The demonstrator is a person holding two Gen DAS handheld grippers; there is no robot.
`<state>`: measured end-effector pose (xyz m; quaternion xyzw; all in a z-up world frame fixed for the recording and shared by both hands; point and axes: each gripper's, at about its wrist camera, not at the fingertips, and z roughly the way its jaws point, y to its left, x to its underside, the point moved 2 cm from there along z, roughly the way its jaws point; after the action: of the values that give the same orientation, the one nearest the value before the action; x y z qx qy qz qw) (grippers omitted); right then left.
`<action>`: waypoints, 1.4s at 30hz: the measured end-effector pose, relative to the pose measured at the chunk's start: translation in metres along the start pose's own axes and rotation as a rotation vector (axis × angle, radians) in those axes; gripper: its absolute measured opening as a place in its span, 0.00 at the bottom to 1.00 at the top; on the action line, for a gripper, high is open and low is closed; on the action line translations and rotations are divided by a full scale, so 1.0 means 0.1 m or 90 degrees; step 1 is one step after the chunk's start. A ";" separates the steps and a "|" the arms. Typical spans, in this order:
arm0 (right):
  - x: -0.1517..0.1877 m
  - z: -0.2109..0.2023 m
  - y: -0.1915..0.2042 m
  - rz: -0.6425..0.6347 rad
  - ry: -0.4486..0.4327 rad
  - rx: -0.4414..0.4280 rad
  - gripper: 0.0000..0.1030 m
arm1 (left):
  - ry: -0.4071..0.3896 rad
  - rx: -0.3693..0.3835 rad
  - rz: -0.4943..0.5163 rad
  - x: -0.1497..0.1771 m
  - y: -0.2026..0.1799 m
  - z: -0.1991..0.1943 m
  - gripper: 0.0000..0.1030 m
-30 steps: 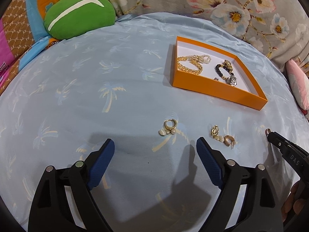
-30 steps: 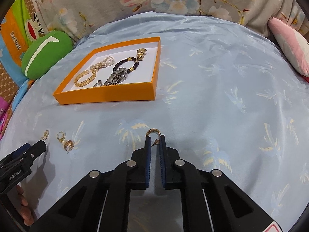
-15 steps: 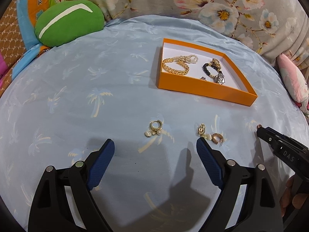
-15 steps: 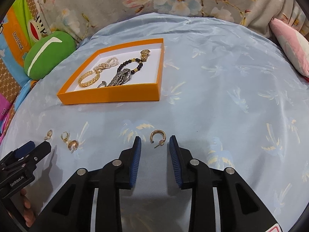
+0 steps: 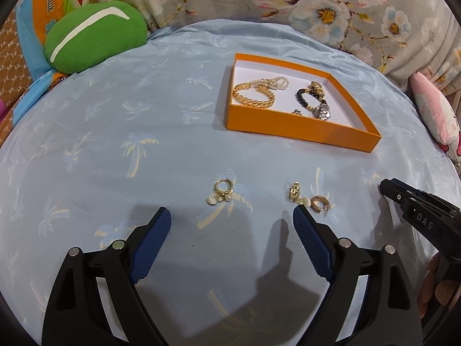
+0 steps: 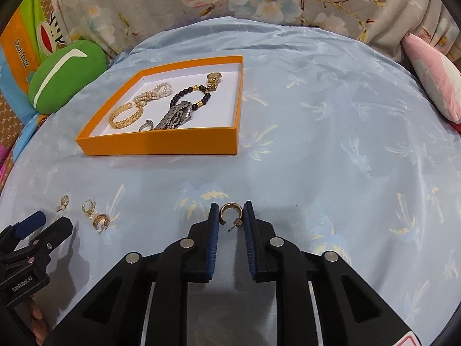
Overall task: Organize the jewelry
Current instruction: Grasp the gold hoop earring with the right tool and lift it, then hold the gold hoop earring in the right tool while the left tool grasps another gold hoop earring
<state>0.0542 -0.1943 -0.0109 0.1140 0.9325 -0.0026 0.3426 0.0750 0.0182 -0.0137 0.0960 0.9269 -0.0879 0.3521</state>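
Note:
An orange tray on the blue cloth holds a gold chain bracelet, a pearl strand, a dark bead bracelet and a silver watch. A gold hoop earring lies on the cloth between the tips of my right gripper, whose jaws stand slightly apart around it. My left gripper is wide open above the cloth. Just beyond it lie a shell-and-pearl earring, a second charm earring and a gold hoop.
A green cushion lies at the back left. A floral fabric rises behind the bed. A pink pillow lies at the right edge. The right gripper's side shows in the left wrist view.
My right gripper was shut on the gold hoop, then opened and dropped it on the cloth; now its jaws have narrowed around it. My left gripper pulled back slightly, still open.

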 end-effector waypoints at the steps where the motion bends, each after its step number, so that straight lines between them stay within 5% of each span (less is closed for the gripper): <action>1: 0.00 0.00 0.00 0.001 0.000 -0.001 0.15 | -0.003 0.004 0.003 0.00 -0.02 -0.01 0.82; 11: 0.12 -0.17 -0.11 0.019 -0.012 -0.005 0.15 | 0.021 0.050 0.049 0.05 -0.53 0.03 0.81; 15: 0.17 -0.27 -0.22 0.034 -0.018 -0.008 0.15 | 0.024 0.043 0.061 0.04 -0.67 0.07 0.59; 20: 0.20 -0.33 -0.28 0.045 -0.023 -0.014 0.15 | 0.023 0.044 0.063 0.00 -0.76 0.13 0.58; 29: 0.22 -0.35 -0.26 0.044 -0.023 -0.036 0.15 | 0.016 0.049 0.051 -0.12 -0.69 0.21 0.56; 35: 0.23 -0.33 -0.26 0.048 -0.023 -0.043 0.15 | 0.011 0.078 0.026 -0.10 -0.55 0.17 0.33; 42: 0.24 -0.33 -0.25 0.049 -0.024 -0.046 0.15 | 0.012 0.099 0.059 -0.03 -0.67 0.11 0.32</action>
<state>0.0099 -0.2106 -0.0025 0.1371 0.9202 0.0423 0.3642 0.0686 -0.0500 -0.0134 0.1665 0.9151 -0.1422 0.3387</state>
